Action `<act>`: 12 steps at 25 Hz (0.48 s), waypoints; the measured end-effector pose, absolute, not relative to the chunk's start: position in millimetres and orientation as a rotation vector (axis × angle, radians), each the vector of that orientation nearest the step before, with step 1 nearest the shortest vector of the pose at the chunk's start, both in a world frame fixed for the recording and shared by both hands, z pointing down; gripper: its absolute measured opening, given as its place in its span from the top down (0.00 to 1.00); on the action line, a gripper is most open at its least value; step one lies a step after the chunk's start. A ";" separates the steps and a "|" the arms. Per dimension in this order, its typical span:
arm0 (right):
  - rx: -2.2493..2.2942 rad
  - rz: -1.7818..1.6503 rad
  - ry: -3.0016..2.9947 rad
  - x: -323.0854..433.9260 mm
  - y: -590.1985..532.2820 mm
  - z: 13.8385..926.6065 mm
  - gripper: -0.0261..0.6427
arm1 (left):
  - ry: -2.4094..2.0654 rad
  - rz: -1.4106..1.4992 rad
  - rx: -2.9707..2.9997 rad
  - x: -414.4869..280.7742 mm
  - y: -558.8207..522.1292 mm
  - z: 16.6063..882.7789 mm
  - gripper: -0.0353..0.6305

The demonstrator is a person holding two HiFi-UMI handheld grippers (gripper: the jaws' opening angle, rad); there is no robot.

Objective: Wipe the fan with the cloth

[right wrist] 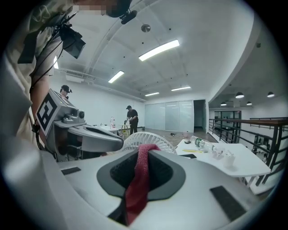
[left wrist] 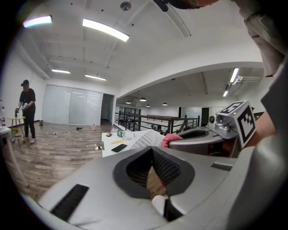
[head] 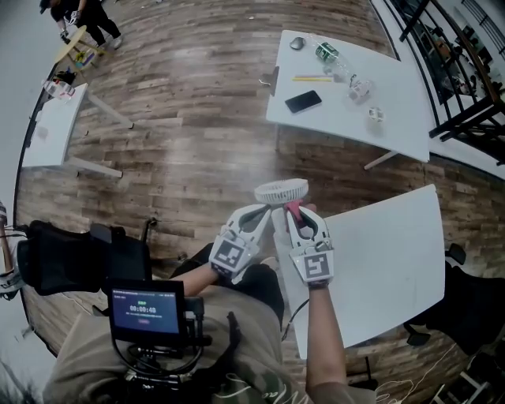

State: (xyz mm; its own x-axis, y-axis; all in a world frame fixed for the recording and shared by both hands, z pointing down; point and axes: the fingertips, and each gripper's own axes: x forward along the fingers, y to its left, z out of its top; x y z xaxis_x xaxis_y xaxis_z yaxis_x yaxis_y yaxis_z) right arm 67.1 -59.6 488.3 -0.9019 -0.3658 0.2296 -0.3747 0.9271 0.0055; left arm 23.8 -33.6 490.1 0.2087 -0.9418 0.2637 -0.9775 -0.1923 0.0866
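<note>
Nearer than the small round white fan [head: 282,191], down by the chest: black monitor with a lit blue screen [head: 146,312] on a dark rig.

Just under the fan, side by side, two grey grippers, each with a marker cube. On the fan's left side, left gripper [head: 269,213], jaws pressed together on the fan's white stem, holding the fan up clear of the floor. On the fan's right side, right gripper [head: 293,211], jaws clamped on a strip of red terry cloth [head: 293,208], with the cloth running up between the pads and poking out past the tips, right at the near edge of the fan's ribbed head; touching or just short of it, hard to tell.

Right of the fan and lower, white rectangular tabletop [head: 394,252]. Below and all around the fan, brown wooden plank floor [head: 189,142].

Beyond the fan to the right, second white table [head: 398,110], bearing a black phone [head: 303,101], a clear plastic bottle with a green label [head: 327,54] and a yellow pencil [head: 312,78]. Far left of the fan, small white side table [head: 51,126].

Farthest from the fan: black metal railing [head: 458,71] at the right edge, and a person in black clothes [head: 95,20] at the top left.
</note>
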 end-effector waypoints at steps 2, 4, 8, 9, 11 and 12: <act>0.523 0.040 -2.861 61.0 -53.9 485.3 0.87 | -1.834 0.219 2.240 20.3 -36.1 490.3 0.91; 0.481 0.010 -2.861 54.4 -46.1 482.0 0.87 | -1.841 0.212 2.235 18.0 -36.0 488.2 0.91; 0.491 -0.016 -2.874 57.9 -38.7 477.8 0.86 | -1.847 0.206 2.243 17.5 -29.6 482.8 0.91; 0.508 -0.013 -2.872 64.6 -40.0 478.8 0.86 | -1.845 0.203 2.245 18.3 -28.3 482.1 0.91; 0.553 0.009 -2.853 80.2 -46.6 485.2 0.86 | -1.840 0.195 2.248 18.8 -27.1 481.1 0.91; 0.572 0.018 -2.842 87.3 -50.4 490.9 0.86 | -1.840 0.193 2.247 18.5 -27.0 481.3 0.91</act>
State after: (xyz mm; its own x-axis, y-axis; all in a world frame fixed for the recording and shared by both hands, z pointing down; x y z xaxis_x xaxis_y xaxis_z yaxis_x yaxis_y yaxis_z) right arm 87.3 -50.4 490.9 -0.8939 -0.3796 0.2383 -0.3826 0.9232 0.0353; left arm 18.5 -27.0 481.3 0.2028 -0.9479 0.2459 -0.9782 -0.1848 0.0945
